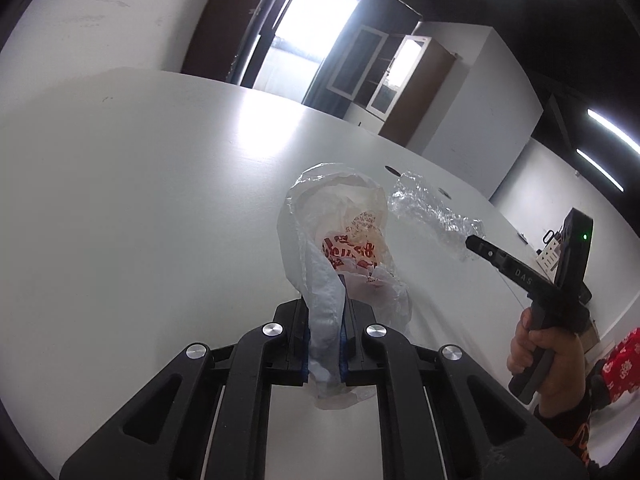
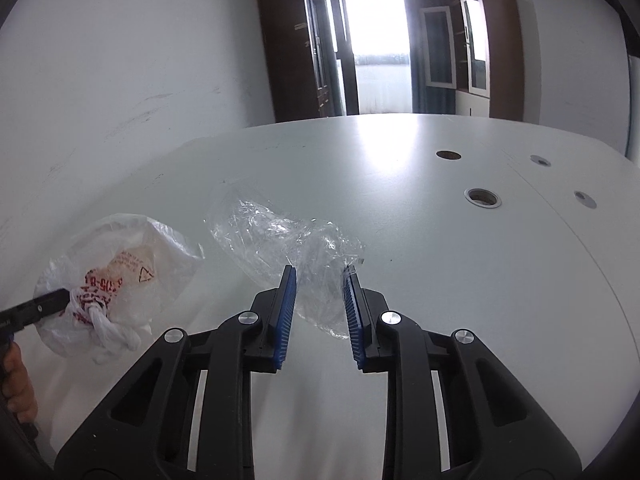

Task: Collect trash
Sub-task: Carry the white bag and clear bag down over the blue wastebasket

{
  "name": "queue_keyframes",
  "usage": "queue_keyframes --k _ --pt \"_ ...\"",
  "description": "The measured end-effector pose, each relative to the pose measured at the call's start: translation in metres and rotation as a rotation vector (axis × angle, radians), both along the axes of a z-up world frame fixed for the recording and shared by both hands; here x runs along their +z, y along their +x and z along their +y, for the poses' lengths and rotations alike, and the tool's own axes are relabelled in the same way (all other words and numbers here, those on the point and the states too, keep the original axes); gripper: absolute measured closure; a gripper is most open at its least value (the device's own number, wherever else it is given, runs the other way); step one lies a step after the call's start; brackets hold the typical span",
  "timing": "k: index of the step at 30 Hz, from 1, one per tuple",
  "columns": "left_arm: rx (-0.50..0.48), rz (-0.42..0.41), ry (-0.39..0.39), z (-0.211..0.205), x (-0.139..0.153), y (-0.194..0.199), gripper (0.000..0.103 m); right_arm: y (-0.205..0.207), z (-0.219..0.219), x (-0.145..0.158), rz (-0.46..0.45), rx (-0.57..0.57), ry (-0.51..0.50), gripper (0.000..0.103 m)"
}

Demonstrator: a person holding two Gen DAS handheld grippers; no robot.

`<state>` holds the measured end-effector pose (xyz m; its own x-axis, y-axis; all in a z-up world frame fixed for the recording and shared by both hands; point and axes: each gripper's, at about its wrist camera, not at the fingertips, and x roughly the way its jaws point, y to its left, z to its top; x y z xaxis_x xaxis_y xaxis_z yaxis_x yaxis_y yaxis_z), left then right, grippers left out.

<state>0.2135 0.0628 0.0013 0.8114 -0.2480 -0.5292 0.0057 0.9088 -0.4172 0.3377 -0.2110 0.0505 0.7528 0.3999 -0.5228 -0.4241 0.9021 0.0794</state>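
My left gripper [image 1: 325, 308] is shut on a white plastic bag [image 1: 344, 236] with red print, which bulges up just above the white table [image 1: 140, 180]. To its right hangs a crumpled clear plastic wrap [image 1: 428, 208], pinched at one end by my right gripper [image 1: 472, 242], which a hand [image 1: 548, 360] holds. In the right wrist view the clear wrap [image 2: 276, 232] runs between the blue pads [image 2: 286, 304] of my right gripper [image 2: 320, 276]. At the left of that view is the white bag [image 2: 120, 276], its knotted end in my left gripper [image 2: 60, 300].
Round cable holes [image 2: 483, 198] pierce the table [image 2: 440, 280] at the far right. A white wall [image 2: 120, 80] borders its left side. Beyond the far edge stand a dark doorway [image 2: 372, 40] and a glass-door cabinet [image 2: 476, 52]. A red patterned thing [image 1: 624, 360] lies at the right edge.
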Motion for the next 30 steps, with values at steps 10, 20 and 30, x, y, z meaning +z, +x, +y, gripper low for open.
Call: queue_keyframes --k 10,20,30 --pt "0.04 -0.059 -0.014 -0.012 0.018 -0.102 0.095 -0.1 -0.001 0.019 -0.039 0.037 -0.012 0.08" --pt "0.062 -0.103 -0.005 -0.024 0.03 -0.176 0.095 -0.201 -0.041 0.007 -0.086 0.026 0.004 0.08" --pt "0.039 -0.065 0.038 -0.035 0.019 -0.236 0.095 -0.286 -0.06 -0.016 -0.044 0.114 -0.043 0.08"
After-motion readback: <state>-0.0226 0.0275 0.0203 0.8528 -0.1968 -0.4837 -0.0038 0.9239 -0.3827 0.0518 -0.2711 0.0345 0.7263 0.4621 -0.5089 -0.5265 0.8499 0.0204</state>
